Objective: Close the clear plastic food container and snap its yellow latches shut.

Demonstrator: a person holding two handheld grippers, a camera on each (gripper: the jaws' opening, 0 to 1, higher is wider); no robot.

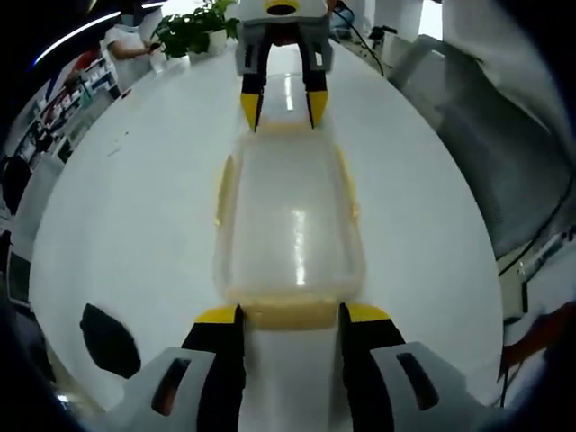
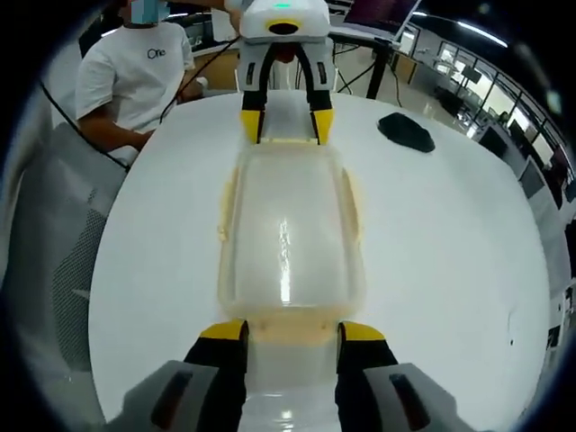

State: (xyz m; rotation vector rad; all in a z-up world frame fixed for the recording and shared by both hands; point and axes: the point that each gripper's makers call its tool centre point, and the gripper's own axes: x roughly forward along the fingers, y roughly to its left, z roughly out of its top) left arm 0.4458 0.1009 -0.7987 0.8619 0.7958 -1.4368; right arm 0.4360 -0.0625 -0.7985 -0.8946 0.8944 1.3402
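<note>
The clear plastic food container (image 1: 288, 225) lies lengthwise on the white table (image 1: 135, 234) with its lid on top. Pale yellow latches (image 1: 225, 189) run along its sides and ends. My left gripper (image 1: 292, 317) stands open at the near end, its yellow-tipped jaws on either side of the end latch (image 1: 292, 310). My right gripper (image 1: 283, 110) stands open at the far end, its tips at the far end latch. From the other side, the right gripper (image 2: 292, 331) brackets its end of the container (image 2: 288, 225), with the left gripper (image 2: 286, 126) opposite. Whether the latches are snapped down I cannot tell.
A black mouse-like object (image 2: 405, 130) lies on the table near the left gripper's end. A grey mesh chair (image 2: 54, 252) stands at the table's edge, and a person in a white shirt (image 2: 135, 72) sits beyond it. A potted plant (image 1: 193, 31) stands at the far end.
</note>
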